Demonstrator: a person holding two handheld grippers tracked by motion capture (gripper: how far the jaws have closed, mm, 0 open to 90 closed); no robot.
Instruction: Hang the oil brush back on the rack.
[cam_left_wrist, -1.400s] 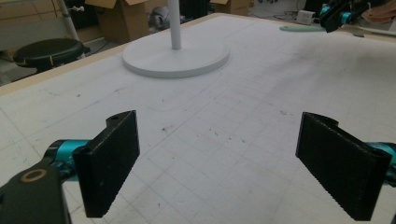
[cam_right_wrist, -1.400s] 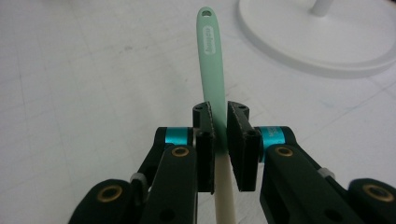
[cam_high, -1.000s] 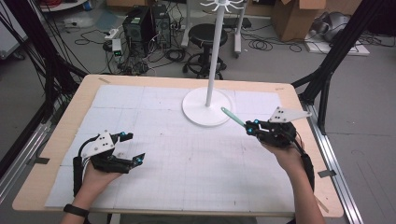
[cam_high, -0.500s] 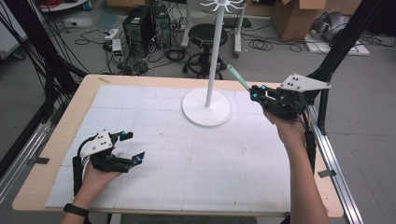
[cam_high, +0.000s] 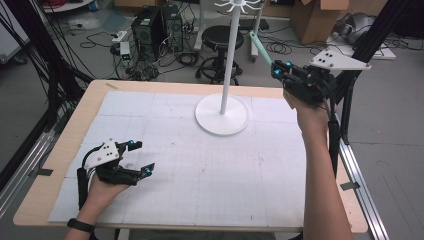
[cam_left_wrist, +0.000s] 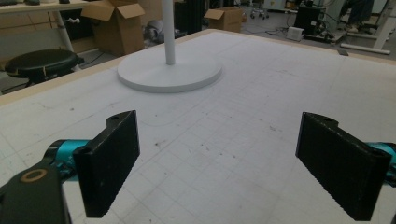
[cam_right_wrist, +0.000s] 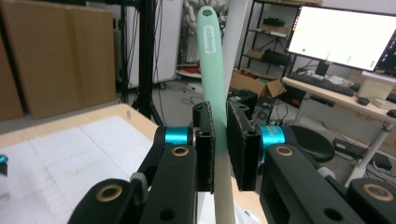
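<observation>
- The right gripper (cam_high: 278, 70) pinches a mint-green handle (cam_right_wrist: 212, 70) low down; it could swivel and miss the rack's (cam_high: 229, 60) top hooks.
- The left gripper (cam_high: 141, 158) rests spread near the table's (cam_high: 65, 150) left edge, no help.

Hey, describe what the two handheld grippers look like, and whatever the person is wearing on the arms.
Both the left gripper and the right gripper are black, with teal collars by the jaws and a grey three-cornered plate on top. The flat black pads are finely ribbed. Brass-coloured rings mark the linkage pivots. A dark wristband sits on the left wrist; the forearms are sleeveless.
</observation>
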